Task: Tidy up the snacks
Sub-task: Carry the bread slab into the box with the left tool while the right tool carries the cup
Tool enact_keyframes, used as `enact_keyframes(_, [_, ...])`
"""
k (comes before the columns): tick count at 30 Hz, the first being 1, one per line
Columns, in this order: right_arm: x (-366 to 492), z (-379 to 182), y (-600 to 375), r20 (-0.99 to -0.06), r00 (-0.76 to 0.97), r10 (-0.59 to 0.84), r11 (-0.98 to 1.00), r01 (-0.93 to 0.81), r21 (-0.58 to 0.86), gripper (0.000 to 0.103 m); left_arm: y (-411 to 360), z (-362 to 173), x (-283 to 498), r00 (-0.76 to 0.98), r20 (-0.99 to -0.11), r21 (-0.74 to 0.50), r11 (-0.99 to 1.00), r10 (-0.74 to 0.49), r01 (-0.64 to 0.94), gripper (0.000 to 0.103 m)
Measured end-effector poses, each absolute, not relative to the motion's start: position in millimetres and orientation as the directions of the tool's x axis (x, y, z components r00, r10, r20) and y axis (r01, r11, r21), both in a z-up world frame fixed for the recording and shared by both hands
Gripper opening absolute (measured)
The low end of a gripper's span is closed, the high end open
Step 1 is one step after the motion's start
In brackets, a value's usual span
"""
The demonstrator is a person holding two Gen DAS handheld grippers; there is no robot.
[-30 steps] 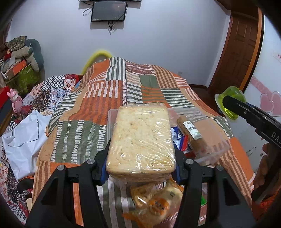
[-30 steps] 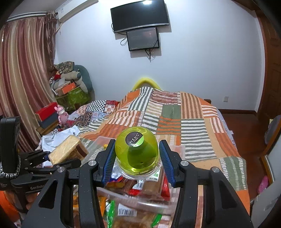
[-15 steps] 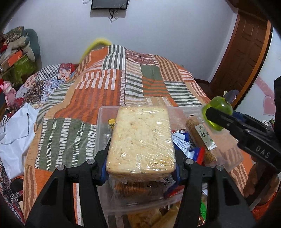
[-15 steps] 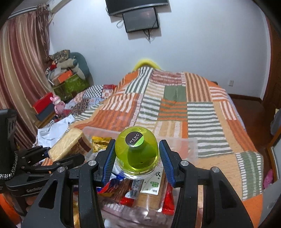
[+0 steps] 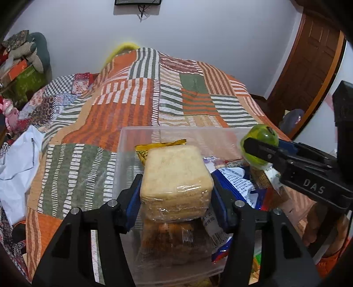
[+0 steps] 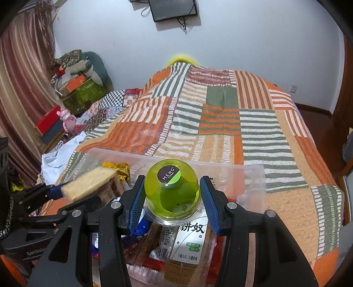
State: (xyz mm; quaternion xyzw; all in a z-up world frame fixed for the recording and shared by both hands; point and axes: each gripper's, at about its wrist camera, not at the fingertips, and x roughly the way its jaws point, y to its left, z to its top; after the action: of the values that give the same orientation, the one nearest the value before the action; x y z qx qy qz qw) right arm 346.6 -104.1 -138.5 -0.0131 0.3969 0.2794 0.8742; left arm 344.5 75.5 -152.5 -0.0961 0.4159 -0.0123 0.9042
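While the patchwork bed (image 6: 220,123) carries a clear bin (image 5: 123,154) of snacks, the left tool (image 5: 176,194), jaws just widened, brackets a wrapped cake (image 5: 174,174) over it; the right tool (image 6: 172,203) clamps a green jelly cup (image 6: 172,187)

Snack bin (image 5: 132,141) on bed (image 5: 123,110); cake pack (image 5: 174,176) seemingly inside.

Clear bin (image 5: 136,141) near edge cut off; wall screen (image 6: 174,10) top cropped

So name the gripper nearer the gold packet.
Left gripper. Its jaws, just opening, flank the wrapped cake before the gold packet; the right gripper holds the green cup farther right.
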Motion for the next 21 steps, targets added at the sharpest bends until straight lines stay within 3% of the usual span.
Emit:
enact_keyframes(3, [346, -135, -104, -0.699, 0.530, 0.480, 0.842, -0.502, 0.198, 0.047, 77, -151, 343, 0.651, -0.747, -0.223, 0.973, -0.135, -0.054, 0.071])
enact_keyframes(8, [341, -129, -106, -0.689, 0.539, 0.484, 0.838, -0.511, 0.189, 0.050, 72, -145, 337, 0.662, -0.741, -0.205, 0.977, -0.114, -0.060, 0.076])
enact_keyframes(21, [302, -107, -122, -0.646, 0.572, 0.506, 0.822, -0.546, 0.161, 0.051, 80, -129, 300, 0.692, -0.719, -0.177, 0.980, -0.066, -0.090, 0.077])
